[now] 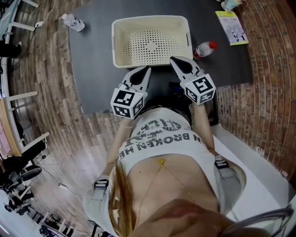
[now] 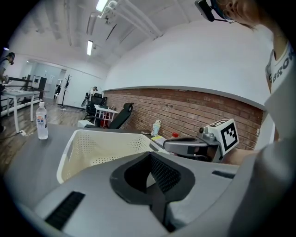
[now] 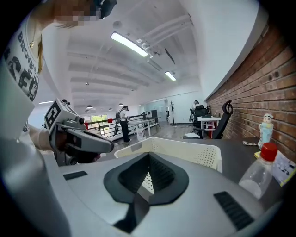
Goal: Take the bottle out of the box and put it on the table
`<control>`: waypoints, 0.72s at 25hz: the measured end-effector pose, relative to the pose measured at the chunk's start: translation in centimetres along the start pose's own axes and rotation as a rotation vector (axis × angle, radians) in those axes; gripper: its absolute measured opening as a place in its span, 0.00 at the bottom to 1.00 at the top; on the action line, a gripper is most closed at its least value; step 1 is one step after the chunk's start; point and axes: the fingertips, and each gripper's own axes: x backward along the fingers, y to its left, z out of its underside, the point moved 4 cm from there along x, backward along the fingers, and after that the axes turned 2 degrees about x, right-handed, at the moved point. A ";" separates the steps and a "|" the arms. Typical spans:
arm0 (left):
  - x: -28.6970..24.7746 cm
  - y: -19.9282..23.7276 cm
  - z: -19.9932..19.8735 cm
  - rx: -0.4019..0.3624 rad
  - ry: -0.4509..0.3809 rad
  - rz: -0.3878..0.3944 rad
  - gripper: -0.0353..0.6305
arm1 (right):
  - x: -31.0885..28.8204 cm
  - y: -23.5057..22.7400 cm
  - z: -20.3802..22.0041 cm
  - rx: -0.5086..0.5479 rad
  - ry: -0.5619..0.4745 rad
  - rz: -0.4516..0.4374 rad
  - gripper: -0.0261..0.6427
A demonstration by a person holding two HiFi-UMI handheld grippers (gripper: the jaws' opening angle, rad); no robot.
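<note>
both closed, left tool [image 1: 148, 69], right tool [image 1: 172, 59] (empty), bottle [image 3: 260, 169] base hidden

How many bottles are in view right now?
2. A clear bottle at the table's far left corner; a red-capped bottle just right of the basket. A small far-edge item may be another.

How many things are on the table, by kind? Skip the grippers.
Bottles: 2 (red-capped bottle lying right of the box, clear bottle at the far left corner)
Box: 1, empty
Leaflet: 1
Small pale item: 1, kind unclear
Total: 5
</note>
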 end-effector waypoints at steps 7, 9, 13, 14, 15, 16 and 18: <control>0.7 0.4 -0.6 -0.004 -0.028 -0.007 0.05 | -1.1 2.3 -1.4 0.086 -0.012 -0.063 0.05; 0.8 0.5 -0.7 -0.006 -0.038 -0.007 0.05 | -1.1 2.6 -1.7 0.112 -0.020 -0.077 0.05; 0.6 0.2 -1.2 -0.008 -0.060 -0.001 0.05 | -1.0 3.1 -2.2 0.139 -0.052 -0.112 0.05; 0.5 0.1 -1.4 -0.011 -0.069 0.001 0.05 | -1.0 3.2 -2.4 0.145 -0.061 -0.119 0.05; 0.5 0.0 -1.6 -0.016 -0.078 0.002 0.05 | -0.9 3.3 -2.6 0.149 -0.071 -0.125 0.05; 0.6 0.0 -1.9 -0.024 -0.085 0.002 0.05 | -0.9 3.4 -2.8 0.153 -0.081 -0.130 0.05; 0.7 -0.1 -2.3 -0.040 -0.098 0.002 0.05 | -0.9 3.7 -3.2 0.157 -0.098 -0.136 0.05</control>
